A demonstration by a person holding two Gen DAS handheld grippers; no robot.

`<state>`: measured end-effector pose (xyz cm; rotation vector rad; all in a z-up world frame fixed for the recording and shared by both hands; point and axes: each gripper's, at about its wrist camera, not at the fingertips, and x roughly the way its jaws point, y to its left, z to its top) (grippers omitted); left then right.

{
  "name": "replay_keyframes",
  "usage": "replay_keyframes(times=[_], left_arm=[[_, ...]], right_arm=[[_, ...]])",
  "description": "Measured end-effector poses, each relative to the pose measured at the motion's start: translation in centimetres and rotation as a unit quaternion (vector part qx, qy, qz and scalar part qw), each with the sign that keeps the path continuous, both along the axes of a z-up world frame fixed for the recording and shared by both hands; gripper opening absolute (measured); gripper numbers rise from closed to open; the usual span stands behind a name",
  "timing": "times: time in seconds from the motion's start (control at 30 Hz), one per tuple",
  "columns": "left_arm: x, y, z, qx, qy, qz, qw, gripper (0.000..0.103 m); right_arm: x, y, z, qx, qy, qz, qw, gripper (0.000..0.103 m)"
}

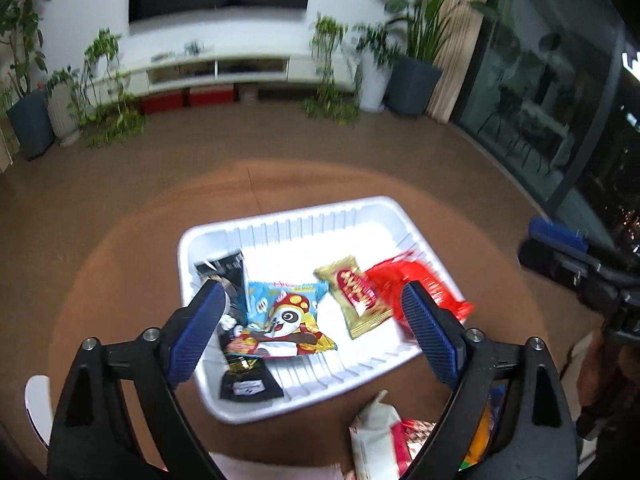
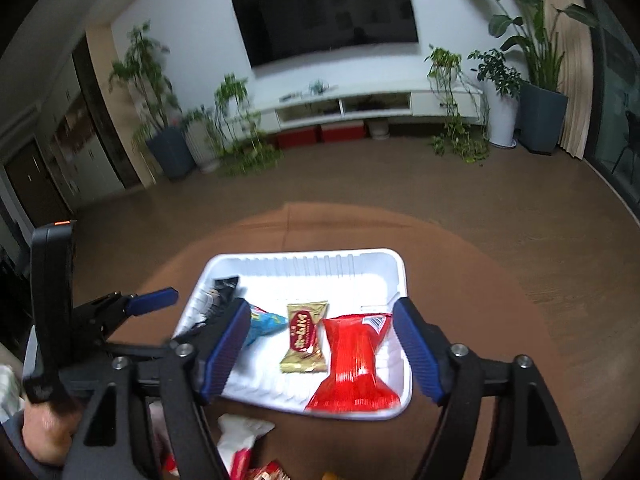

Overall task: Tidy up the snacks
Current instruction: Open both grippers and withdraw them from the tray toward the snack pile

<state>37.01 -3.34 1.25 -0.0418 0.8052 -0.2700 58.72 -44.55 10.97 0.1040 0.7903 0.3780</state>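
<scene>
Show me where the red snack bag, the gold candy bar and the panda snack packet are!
red snack bag (image 2: 354, 364), right wrist view, on the pinched middle of the wrapper.
gold candy bar (image 2: 306, 338), right wrist view, on its red label.
panda snack packet (image 1: 286, 316), left wrist view, on the cartoon panda's face.

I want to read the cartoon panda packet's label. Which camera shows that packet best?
The left wrist view: the panda packet lies face up in the white tray, nearly whole between the open left gripper fingers. In the right wrist view only a blue corner shows; the right gripper finger hides the rest.
</scene>
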Motion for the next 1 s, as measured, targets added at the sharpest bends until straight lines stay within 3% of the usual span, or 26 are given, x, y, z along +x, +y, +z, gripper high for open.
replay_keyframes(times=[0.07,0.2,0.4,0.47,0.53,0.6,0.67,0.77,1.0], left_arm=[[-2.4,1.0,2.0,-0.007,-0.029,0.002,0.9996,0.101],[-7.6,2.8,4.1,-0.015,-0.068,0.001,0.9975,0.102],[-17.0,6.1,2.7,-0.013,-0.098,0.016,0.9950,0.103],[-19.3,7.4,1.4,-0.020,-0.080,0.031,0.9961,0.103],[-21.3,8.9,-0.4,-0.030,-0.034,0.058,0.9972,0.103],[-23.0,10.7,-2.6,-0.072,0.020,0.106,0.9916,0.103],[-24.2,12.1,-4.9,-0.113,0.057,0.151,0.9804,0.103],[-24.3,12.3,-7.7,-0.111,0.094,0.180,0.9728,0.101],[-21.3,10.7,-8.3,-0.082,0.103,0.203,0.9703,0.101]], right_arm=[[-2.4,-1.4,0.8,0.012,-0.014,-0.004,1.000,0.083],[-6.8,-3.9,0.5,0.037,-0.017,-0.023,0.999,0.085],[-13.9,-5.4,-2.3,0.048,0.000,-0.041,0.998,0.086],[-15.8,-5.5,-3.5,0.052,0.014,-0.045,0.998,0.086],[-17.5,-5.3,-4.7,0.052,0.027,-0.043,0.997,0.086],[-19.3,-5.1,-6.0,0.050,0.037,-0.048,0.997,0.086],[-20.6,-5.1,-7.3,0.057,0.050,-0.050,0.996,0.086],[-21.4,-4.6,-8.8,0.058,0.075,-0.047,0.994,0.086],[-22.5,-4.0,-8.9,0.050,0.065,-0.045,0.996,0.086]])
